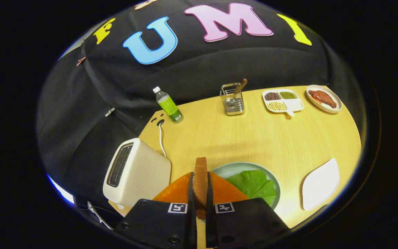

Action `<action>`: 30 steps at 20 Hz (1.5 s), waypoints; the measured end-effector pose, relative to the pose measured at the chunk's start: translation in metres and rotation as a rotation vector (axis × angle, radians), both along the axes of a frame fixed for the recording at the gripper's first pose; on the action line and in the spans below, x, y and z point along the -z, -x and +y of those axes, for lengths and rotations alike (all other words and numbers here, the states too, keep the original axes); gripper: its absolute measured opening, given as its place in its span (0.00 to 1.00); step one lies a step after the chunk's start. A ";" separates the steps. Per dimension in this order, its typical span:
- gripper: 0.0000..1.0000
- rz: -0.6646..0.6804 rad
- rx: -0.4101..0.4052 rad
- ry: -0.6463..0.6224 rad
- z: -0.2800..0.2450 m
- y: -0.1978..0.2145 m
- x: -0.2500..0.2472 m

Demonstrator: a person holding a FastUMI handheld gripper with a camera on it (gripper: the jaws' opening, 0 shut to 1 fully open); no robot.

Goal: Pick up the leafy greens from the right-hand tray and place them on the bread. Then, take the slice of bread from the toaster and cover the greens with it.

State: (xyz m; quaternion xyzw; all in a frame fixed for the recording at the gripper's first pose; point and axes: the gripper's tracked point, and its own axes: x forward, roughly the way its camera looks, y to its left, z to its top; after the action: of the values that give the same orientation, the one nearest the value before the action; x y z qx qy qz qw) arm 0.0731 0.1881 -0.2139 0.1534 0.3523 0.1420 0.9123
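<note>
1. Tool (200, 193) pinching a brown toasted bread slice (200, 180) on edge, both fingers pressed against its flat faces, slice standing upright between them.
2. Just beyond the fingers, a round pale green plate (235, 168) holding an orange triangular slab (176, 190) and a bright green crinkled lettuce leaf (254, 184); leaf lying right of the slab, touching or overlapping its edge.
3. Left of the plate, a cream-white two-slot toaster (136, 173) on the light wooden tabletop (254, 138), white cord (161, 138) running back from it toward the tabletop's rear corner.
4. Right of the plate, a white rounded-square tray (320, 184), well apart from the held slice.
5. Far across the tabletop: clear bottle with green label and white cap (168, 104); metal wire holder (232, 100) with a brown-handled utensil standing in it; white three-compartment dish (283, 101) with dark, green and pale grains, one kind per compartment; white oval plate (324, 99) carrying a reddish-brown piece of meat.
</note>
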 end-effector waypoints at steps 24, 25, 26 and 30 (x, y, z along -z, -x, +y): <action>0.99 -0.048 0.135 0.176 -0.132 -0.006 0.020; 0.99 -0.084 0.139 0.191 -0.144 -0.001 0.002; 0.99 -0.122 0.140 0.205 -0.151 -0.002 -0.015; 0.99 -0.260 0.149 0.200 -0.175 0.001 -0.092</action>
State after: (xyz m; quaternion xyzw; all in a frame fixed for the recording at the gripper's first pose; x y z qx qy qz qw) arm 0.0725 0.0130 -0.1221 0.0678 0.2316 0.0569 0.9688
